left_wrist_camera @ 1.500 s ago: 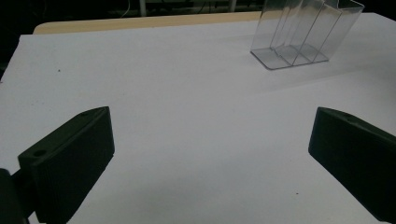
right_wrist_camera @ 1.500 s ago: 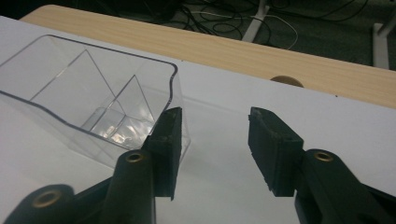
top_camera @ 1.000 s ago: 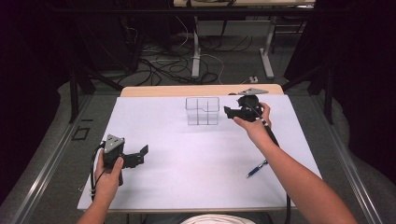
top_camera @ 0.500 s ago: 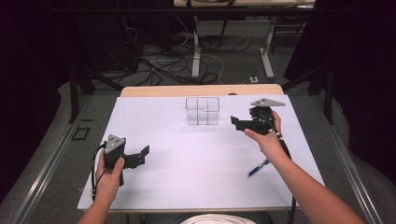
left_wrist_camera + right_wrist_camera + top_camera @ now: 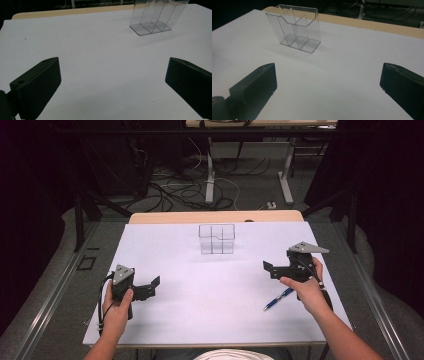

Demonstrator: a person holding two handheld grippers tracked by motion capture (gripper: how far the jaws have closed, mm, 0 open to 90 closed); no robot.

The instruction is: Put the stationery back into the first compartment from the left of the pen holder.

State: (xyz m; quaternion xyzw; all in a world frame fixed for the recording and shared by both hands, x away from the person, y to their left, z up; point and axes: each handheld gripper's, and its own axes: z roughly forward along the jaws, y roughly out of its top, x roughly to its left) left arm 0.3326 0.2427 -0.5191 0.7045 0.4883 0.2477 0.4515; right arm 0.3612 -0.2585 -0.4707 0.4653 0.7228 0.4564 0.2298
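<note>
A clear plastic holder (image 5: pixel 216 239) with several compartments stands upright and empty at the back middle of the white table top (image 5: pixel 210 305). A blue pen (image 5: pixel 278 299) lies on the sheet at the near right, just beside the person's right hand. My right gripper (image 5: pixel 268 269) hovers above the pen's far side, open, jaws pointing left. At the near left my left gripper (image 5: pixel 152 287) is open and empty, pointing right. The holder (image 5: pixel 156 17) appears far ahead in the left gripper view and, as the holder (image 5: pixel 295 28), ahead-left in the right gripper view.
A wooden table edge (image 5: pixel 215 216) runs behind the white sheet. Beyond it the floor carries cables (image 5: pixel 170 187) and desk legs (image 5: pixel 210 170). Metal rails flank the table on both sides.
The right gripper has drawn back from beside the clear holder toward the near right, ending above the pen. The left gripper has stayed where it was.
</note>
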